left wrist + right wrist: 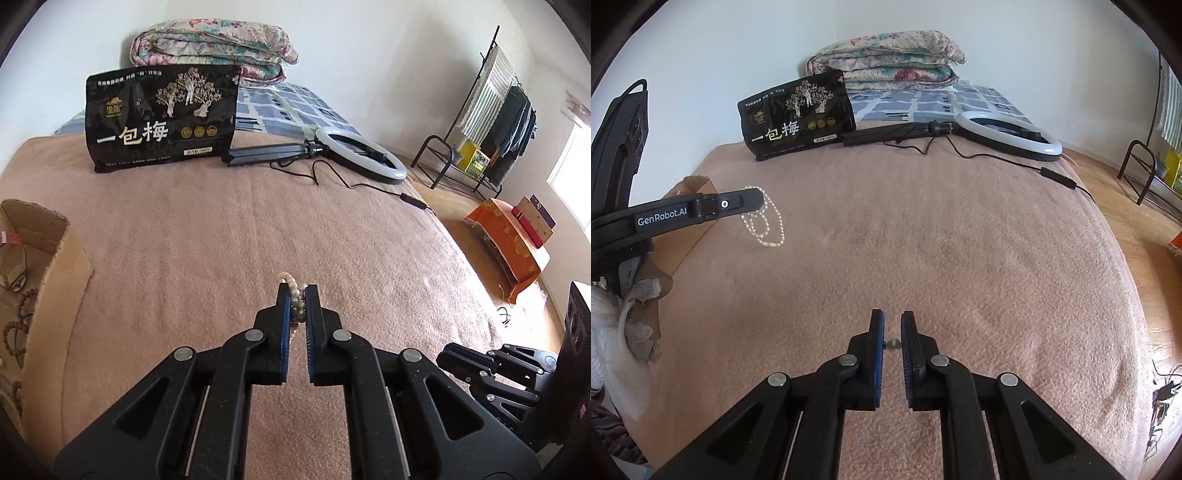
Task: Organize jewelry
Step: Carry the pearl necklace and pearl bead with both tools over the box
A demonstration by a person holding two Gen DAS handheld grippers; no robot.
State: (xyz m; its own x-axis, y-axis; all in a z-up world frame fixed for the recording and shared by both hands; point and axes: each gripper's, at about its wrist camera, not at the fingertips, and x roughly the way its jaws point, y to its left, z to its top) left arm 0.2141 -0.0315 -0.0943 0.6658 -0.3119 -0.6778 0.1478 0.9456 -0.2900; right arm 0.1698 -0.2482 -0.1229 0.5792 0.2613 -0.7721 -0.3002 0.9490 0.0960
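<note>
Left gripper [296,295]: angled downward above the bed [221,229], clamped on a pearl necklace [298,300]; its dangling loops show only in the right wrist view, centre left. Right gripper [892,325]: pinching a small silvery piece [893,344]. Cardboard box [55,251], left edge, holds beads.

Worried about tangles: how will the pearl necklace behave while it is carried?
Probably floppy: the pearl necklace hangs in loose loops below the left claw. Likely to swing and snag, since several strands dangle together. Seemingly light; a pinch at one spot holds it.
</note>
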